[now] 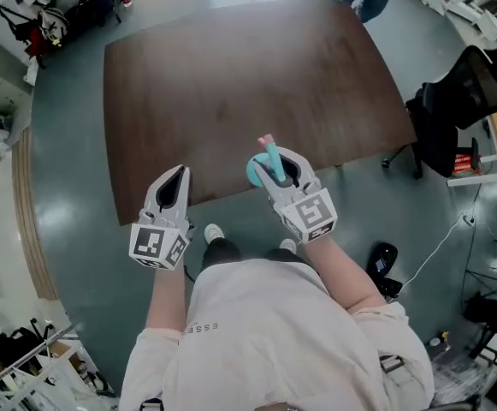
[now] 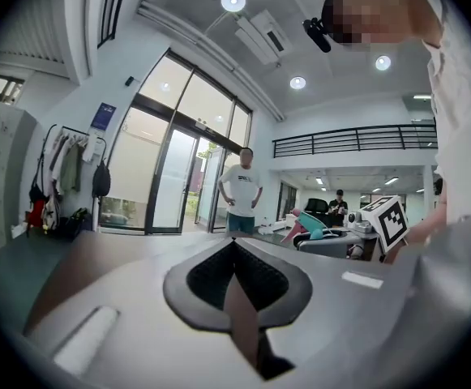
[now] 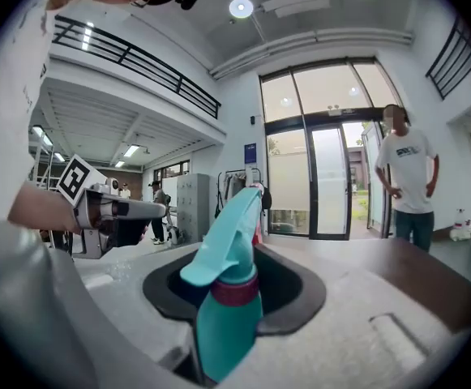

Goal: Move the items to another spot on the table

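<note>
The right gripper (image 1: 275,166) is clamped about halfway closed on a teal spray bottle (image 3: 223,306). The bottle's neck sits between the jaws and its trigger head juts forward and up past the tips, with what looks like a pink nozzle at the end. The left gripper (image 1: 179,175), level beside it on its left, has its jaws together with nothing between them. The brown table (image 1: 248,75) stretches ahead of both grippers and its near edge lies under their tips. A person (image 2: 241,191) stands beyond the table's far end.
</note>
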